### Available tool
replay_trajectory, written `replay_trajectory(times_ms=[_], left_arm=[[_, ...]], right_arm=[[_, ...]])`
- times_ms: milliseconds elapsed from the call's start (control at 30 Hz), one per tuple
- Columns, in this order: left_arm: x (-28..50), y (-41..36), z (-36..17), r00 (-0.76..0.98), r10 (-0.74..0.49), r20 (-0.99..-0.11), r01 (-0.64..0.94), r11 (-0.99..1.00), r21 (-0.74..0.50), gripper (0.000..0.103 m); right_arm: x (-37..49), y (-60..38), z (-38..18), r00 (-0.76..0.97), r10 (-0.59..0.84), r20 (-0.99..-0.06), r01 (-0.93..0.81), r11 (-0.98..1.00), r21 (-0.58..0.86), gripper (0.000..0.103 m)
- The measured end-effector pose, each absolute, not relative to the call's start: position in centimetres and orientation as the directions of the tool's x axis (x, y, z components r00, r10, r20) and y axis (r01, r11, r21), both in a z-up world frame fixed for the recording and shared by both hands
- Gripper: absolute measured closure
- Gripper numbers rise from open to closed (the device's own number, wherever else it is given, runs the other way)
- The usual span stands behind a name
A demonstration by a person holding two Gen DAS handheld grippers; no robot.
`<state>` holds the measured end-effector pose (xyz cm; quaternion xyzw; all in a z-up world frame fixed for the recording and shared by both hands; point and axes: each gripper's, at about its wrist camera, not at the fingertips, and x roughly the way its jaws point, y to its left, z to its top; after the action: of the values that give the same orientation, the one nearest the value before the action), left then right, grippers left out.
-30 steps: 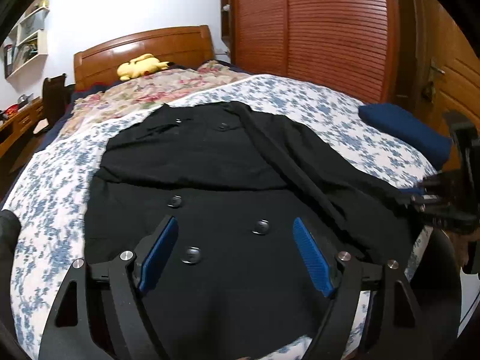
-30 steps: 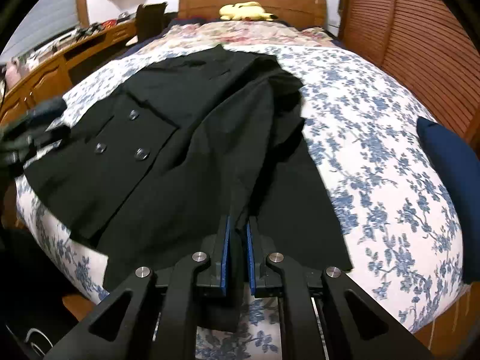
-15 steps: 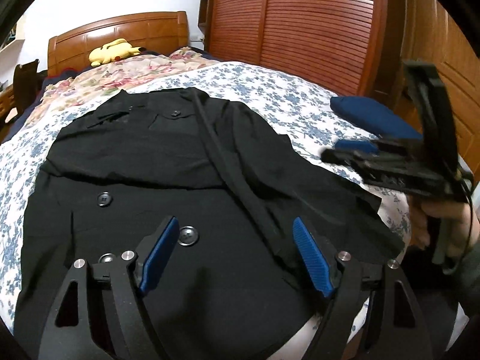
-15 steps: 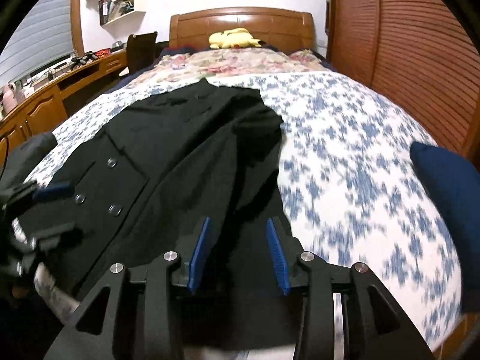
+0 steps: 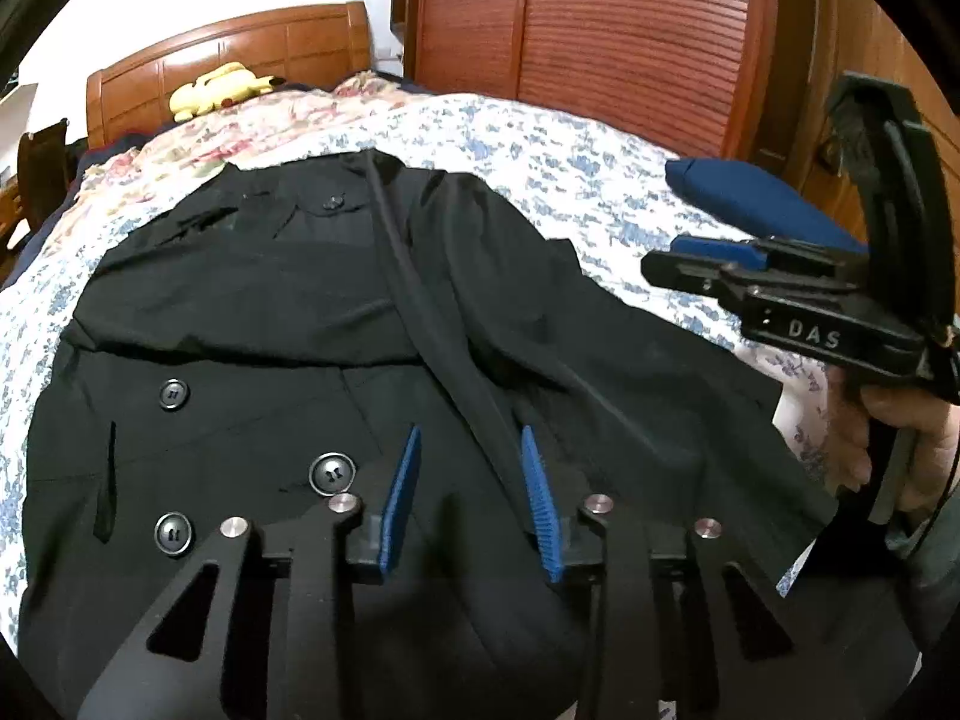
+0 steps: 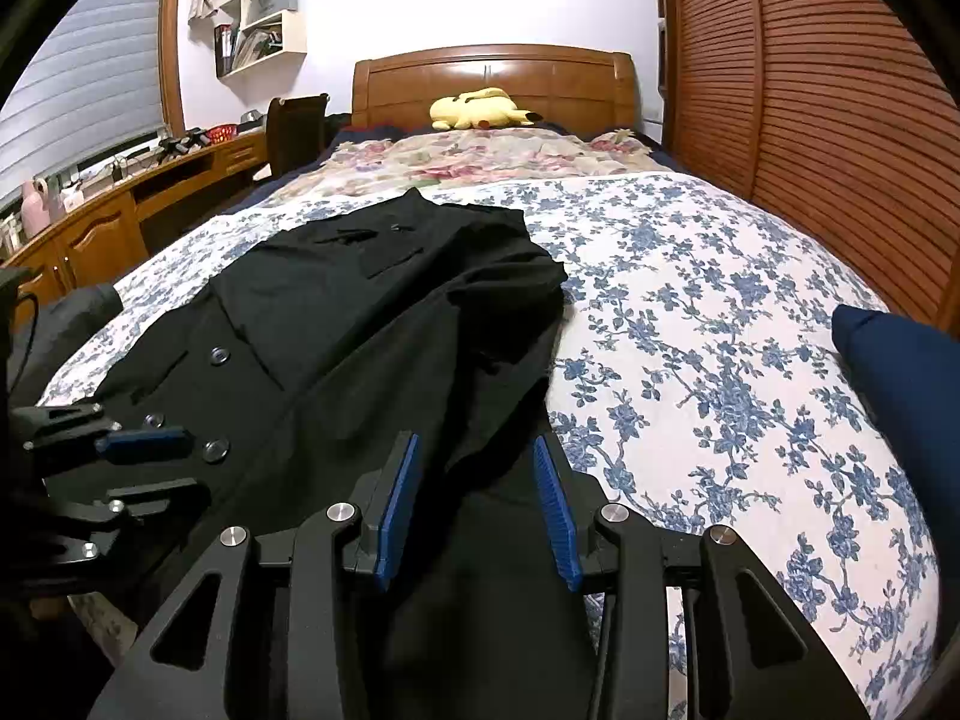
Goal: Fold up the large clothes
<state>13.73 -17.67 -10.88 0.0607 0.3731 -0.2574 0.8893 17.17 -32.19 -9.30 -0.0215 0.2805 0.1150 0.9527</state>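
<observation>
Our left gripper (image 5: 471,480) was closing over the black coat's (image 5: 270,324) hem, cloth between its blue pads but not yet pinched, while our right gripper (image 6: 477,498) stood partly open over the hem at the coat's 3 o'clock edge, holding nothing. The coat lay flat on the floral bedspread (image 6: 720,312), collar toward 12 o'clock. We judged the left jaws might catch only the top layer, skewing the fold.

A yellow plush toy (image 6: 480,108) lies far ahead against the wooden headboard (image 6: 492,69), and a navy cushion (image 6: 900,372) sits off to the right.
</observation>
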Motion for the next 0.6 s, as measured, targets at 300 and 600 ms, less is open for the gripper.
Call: replay_trajectory(times_ms=[300, 600], left_arm=[[14.8, -18.6, -12.3, 0.519, -0.409, -0.751, 0.481, 0.865, -0.139, 0.068], [15.0, -18.6, -10.8, 0.491, -0.433, -0.756, 0.506, 0.848, -0.157, 0.1]], right_arm=[[17.0, -32.6, -8.9, 0.817, 0.217, -0.534, -0.23, 0.972, 0.044, 0.062], [16.8, -32.5, -8.5, 0.814, 0.264, -0.517, -0.264, 0.962, 0.074, 0.062]])
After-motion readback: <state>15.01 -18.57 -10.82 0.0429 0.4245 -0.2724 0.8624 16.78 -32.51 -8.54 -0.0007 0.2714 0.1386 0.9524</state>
